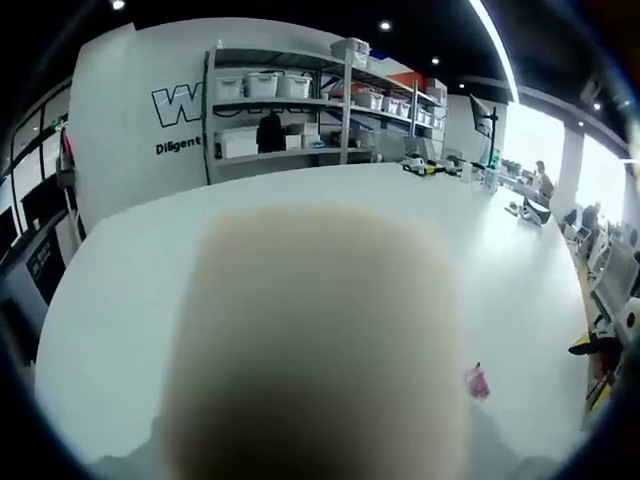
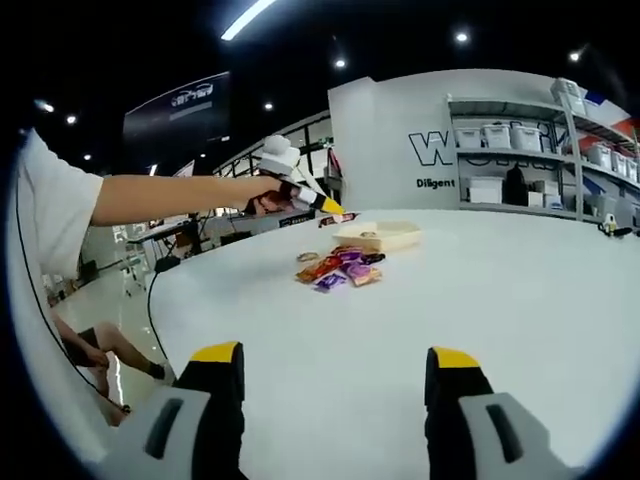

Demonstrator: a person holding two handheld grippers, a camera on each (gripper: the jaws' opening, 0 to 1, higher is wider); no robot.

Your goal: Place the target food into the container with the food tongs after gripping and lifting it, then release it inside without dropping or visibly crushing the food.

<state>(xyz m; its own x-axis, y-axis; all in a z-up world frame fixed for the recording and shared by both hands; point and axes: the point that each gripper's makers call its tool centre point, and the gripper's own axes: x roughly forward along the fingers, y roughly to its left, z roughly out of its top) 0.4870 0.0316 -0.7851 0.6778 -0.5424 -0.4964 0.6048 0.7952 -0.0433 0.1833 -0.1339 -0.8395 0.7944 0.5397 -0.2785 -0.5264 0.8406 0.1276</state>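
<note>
Yellow-tipped right gripper (image 2: pixel 338 385) jaws stand open over the white table (image 2: pixel 520 300). Far off, wrapped snacks (image 2: pixel 338 268) lie beside a shallow container (image 2: pixel 378 236); the left gripper (image 2: pixel 300 195), state unclear, reaches there. Pickup seems not yet begun.

In the right gripper view a tray (image 2: pixel 380 236) sits on the table (image 2: pixel 520 300) far ahead of the two jaws, with a heap of wrapped snacks (image 2: pixel 340 268) lying just before it and to its left. The left gripper (image 2: pixel 318 203) hangs above the table just left of the tray, and shelves (image 2: pixel 530 160) stand behind the table at the right. In the left gripper view a single small packet (image 1: pixel 477 381) lies on the table at the lower right, well apart from the shelves beyond the far edge.
</note>
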